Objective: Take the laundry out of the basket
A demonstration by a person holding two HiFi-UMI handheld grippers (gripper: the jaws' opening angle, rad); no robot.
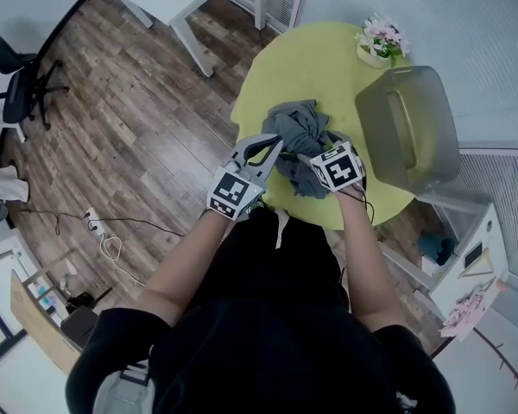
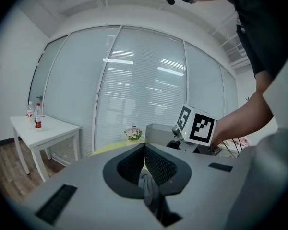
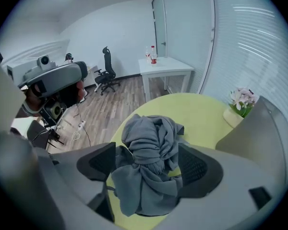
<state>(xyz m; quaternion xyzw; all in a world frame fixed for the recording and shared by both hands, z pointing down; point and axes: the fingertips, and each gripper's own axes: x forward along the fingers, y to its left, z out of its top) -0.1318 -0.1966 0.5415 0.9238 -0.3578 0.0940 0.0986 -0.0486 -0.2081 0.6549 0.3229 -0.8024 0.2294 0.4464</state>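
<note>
Head view looks down on the yellow-green table point(image 1: 328, 59). The grey garment point(image 1: 298, 136) lies bundled on its near side, already out of the basket point(image 1: 410, 128), which stands just to the right at the table's edge and shows nothing inside from here. My left gripper point(image 1: 274, 147) comes in from the near left with its jaws together. In the left gripper view a fold of the grey cloth is pinched between them, and I judge that I hold this corner to anchor the bundle while it is drawn out. My right gripper point(image 3: 149, 163) stands over the near right of the heap with its jaws wide apart. The knotted middle of the garment lies between the pads but is not squeezed — a stance for letting go or for a fresh hold, I cannot say which. The cloth is soft and twisted, so a pull from one side may drag the whole lump toward the near edge.
</note>
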